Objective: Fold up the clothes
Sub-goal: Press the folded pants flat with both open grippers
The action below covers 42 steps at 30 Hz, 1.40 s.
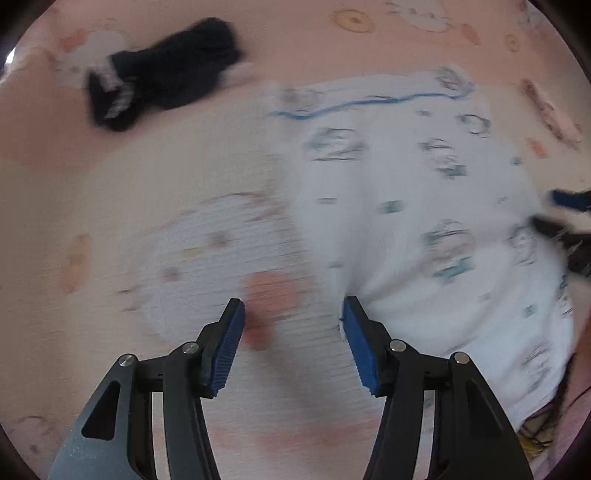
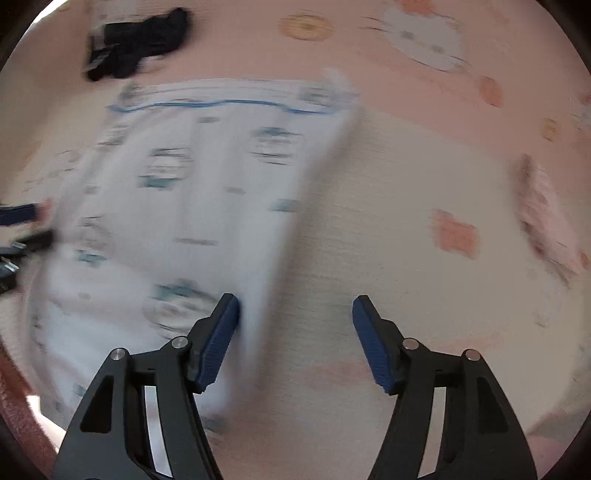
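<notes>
On bedsheet (image 1: 155, 177): two garments (image 1: 424, 206), unfolded.

- Pink bedsheet (image 1: 110, 206) with cartoon cat prints fills both views.
- A doughnut print (image 2: 303, 26) sits at the top centre of the right wrist view.

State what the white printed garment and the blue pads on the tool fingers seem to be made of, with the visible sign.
White printed garment: soft, matte woven or knit cloth, likely cotton; it drapes and creases. Blue pads: ribbed rubber or foam, judging by fine ridges.
</notes>
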Motion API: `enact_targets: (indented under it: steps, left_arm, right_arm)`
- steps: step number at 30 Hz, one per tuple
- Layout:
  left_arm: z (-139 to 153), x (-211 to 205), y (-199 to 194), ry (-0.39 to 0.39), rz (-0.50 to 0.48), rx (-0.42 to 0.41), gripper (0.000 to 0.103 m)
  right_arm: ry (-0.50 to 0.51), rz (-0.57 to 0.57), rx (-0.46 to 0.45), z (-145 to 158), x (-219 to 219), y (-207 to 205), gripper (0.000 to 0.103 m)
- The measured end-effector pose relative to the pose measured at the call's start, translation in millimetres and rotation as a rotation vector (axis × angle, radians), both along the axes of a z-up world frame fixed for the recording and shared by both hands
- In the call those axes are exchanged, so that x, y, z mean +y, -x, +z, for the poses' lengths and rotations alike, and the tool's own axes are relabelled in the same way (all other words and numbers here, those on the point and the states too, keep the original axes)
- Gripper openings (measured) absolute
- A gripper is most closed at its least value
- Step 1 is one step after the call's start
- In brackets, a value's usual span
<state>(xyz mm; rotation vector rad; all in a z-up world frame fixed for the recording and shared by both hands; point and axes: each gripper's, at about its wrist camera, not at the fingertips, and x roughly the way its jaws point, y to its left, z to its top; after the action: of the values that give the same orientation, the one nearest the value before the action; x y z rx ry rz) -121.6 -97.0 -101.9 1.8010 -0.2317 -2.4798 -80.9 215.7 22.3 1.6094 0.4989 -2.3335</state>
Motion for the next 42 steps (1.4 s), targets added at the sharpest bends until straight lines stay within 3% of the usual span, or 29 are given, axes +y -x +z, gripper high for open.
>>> enact_targets:
  steps: [1,2,3,5,7,10,12,13,15,18,22,24,26,27,32,35,39,42]
  left_arm:
    - [1.5,-10.4,-1.6,0.044,0.03,-0.001,0.053]
    - [5.5,-20.3,-3.7,0.017,0.055,0.012,0.053]
    - [10.8,-26.6,-5.9,-0.071,0.07,0.028,0.053]
    - [20.8,-25.4,-11.0,-0.237,0.056,0.061,0.053]
    - [24.1,-7.8,-15.8,-0.281,-0.02,0.076,0.053]
    - [6.6,10.2,-23.6,-0.202,-0.129,0.014,0.053]
    - [1.1,8.9,-30.2,-0.136,-0.168,0.006,0.058]
    - [1.4,3.6,-32.8,-0.11,-0.162,0.007,0.059]
    - [5.9,-11.8,-35.1,-0.103,-0.09,-0.012,0.059]
    - [16.1,-0.9,-41.3,-0.145,-0.118,0.009,0.059]
    - [29.7,13.7,-49.5,-0.201,-0.154,0.037,0.059]
    - [19.6,21.7,-55.0,-0.148,-0.168,0.012,0.059]
    - [3.9,27.2,-60.5,-0.077,-0.172,-0.026,0.059]
    - [5.2,19.2,-62.1,-0.1,-0.153,-0.034,0.059]
    - [14.9,-47.4,-74.6,-0.059,0.01,-0.076,0.059]
    - [34.2,-68.4,-64.1,-0.165,0.053,-0.004,0.059]
    - [60.0,-62.1,-33.2,-0.141,-0.008,0.134,0.059]
    - [52.5,-53.9,3.0,-0.123,-0.06,0.153,0.059]
  right_arm:
    - [-0.016,-0.007,0.017,4.0,5.4,0.4,0.065]
    - [-0.032,-0.015,0.033,8.0,10.7,0.7,0.061]
    - [-0.03,-0.018,0.046,12.4,14.1,0.3,0.061]
    - [0.079,0.001,0.051,23.5,8.8,-4.6,0.06]
    - [0.159,0.028,0.032,26.5,-2.7,-10.0,0.059]
    - [0.115,0.11,-0.028,-1.8,-46.6,-15.3,0.059]
    - [0.036,0.148,-0.022,-14.1,-44.1,-25.0,0.062]
    - [0.043,0.138,-0.01,-12.5,-36.8,-25.4,0.068]
    - [0.042,0.061,-0.038,-7.2,-14.0,-20.1,0.07]
    - [0.034,-0.016,0.008,8.3,11.2,-23.5,0.07]
    - [0.164,0.041,-0.012,26.6,10.4,-47.8,0.069]
    - [0.128,0.105,-0.016,16.2,-10.2,-63.6,0.068]
    - [0.015,0.122,-0.039,-2.3,-16.5,-78.7,0.068]
    - [-0.013,0.119,-0.059,-9.5,-10.8,-82.0,0.068]
    - [0.1,0.011,-0.109,4.3,42.3,-82.9,0.07]
    - [0.176,-0.024,-0.095,20.0,54.8,-73.5,0.07]
    - [0.231,-0.046,-0.025,46.6,48.5,-40.9,0.07]
    - [0.188,-0.028,0.015,33.2,-2.4,-9.2,0.07]
